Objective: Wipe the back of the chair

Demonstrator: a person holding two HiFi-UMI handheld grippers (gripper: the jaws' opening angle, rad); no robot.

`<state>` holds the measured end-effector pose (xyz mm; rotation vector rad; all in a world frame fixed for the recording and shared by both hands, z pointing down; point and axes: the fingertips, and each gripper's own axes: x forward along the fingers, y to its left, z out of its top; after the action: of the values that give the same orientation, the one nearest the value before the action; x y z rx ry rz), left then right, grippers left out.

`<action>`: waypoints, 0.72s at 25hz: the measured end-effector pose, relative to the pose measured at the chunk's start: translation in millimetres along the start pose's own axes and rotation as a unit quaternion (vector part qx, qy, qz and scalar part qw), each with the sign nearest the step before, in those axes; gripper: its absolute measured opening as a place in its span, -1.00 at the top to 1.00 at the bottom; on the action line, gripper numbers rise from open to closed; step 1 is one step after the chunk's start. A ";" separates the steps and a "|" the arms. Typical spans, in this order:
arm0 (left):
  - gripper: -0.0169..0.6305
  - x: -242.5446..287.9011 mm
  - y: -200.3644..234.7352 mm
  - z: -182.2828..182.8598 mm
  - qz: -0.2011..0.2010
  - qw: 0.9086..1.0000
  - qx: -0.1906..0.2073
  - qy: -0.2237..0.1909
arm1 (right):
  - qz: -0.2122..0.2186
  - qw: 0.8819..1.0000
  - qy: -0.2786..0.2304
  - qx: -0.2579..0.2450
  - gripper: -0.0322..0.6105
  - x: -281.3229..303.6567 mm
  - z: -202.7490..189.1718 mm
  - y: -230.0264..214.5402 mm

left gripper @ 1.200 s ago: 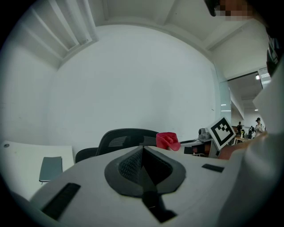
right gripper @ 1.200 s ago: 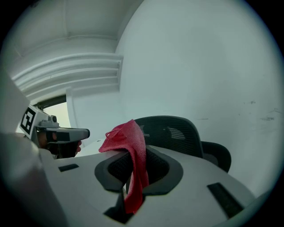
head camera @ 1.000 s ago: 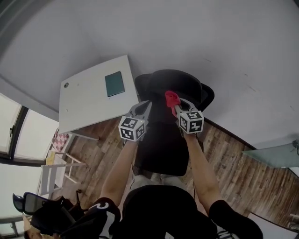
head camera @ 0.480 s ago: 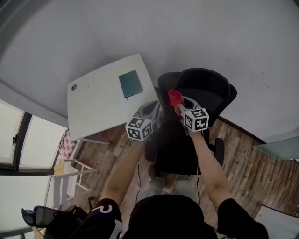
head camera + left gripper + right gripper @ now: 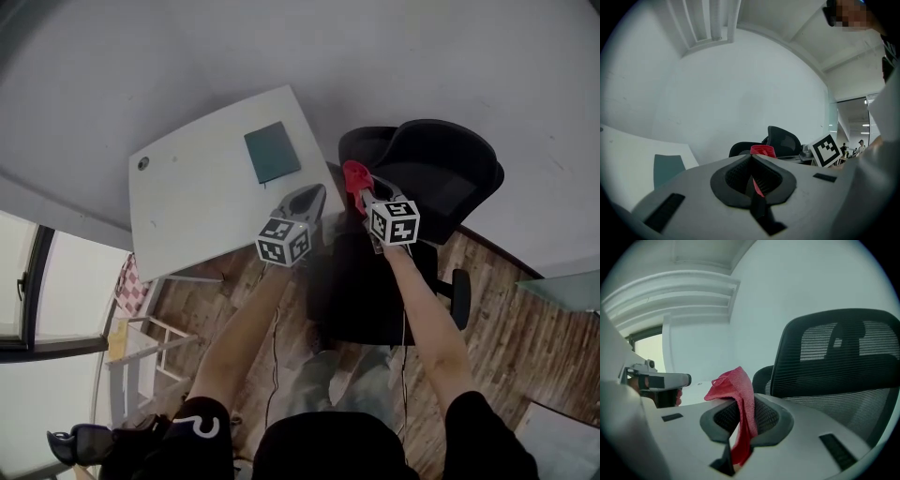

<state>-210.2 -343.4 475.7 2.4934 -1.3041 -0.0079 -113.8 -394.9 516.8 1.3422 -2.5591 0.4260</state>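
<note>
A black mesh-backed office chair stands by the wall at the right of the head view. My right gripper is shut on a red cloth and hovers at the chair's left edge. In the right gripper view the cloth sticks up from between the jaws of my right gripper, and the chair back rises close on the right. My left gripper is shut and holds nothing, just left of the right one, over the desk's corner. In the left gripper view the chair lies beyond the gripper.
A white desk stands left of the chair, with a dark teal notebook near its far edge. Wooden floor lies below. A pale wall runs behind desk and chair. White shelving sits at the lower left.
The chair has slid to the right in the head view and shows more of its back. Both grippers sit a little higher and further right. The right one has kept hold of the cloth.
</note>
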 end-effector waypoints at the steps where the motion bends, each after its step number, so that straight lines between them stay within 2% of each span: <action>1: 0.87 2.1 5.4 -5.6 0.002 1.000 -0.001 0.005 | -0.009 1.000 0.002 -0.005 0.67 6.9 -4.0 -2.6; 9: 0.87 16.9 31.8 -36.7 0.005 0.999 0.008 0.035 | -0.037 0.999 0.020 0.013 0.67 53.5 -36.1 -18.5; 13: 0.87 16.2 41.4 -39.2 0.010 0.999 0.006 0.032 | -0.057 0.998 0.026 0.023 0.67 69.3 -49.4 -27.2; 18: 0.87 22.2 43.1 -46.7 0.014 0.999 0.015 0.032 | -0.075 0.997 0.035 0.001 0.67 85.6 -59.5 -41.3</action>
<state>-224.5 -370.8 535.5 2.4795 -1.3220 0.0980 -123.9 -461.6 606.4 1.4802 -2.3838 0.4396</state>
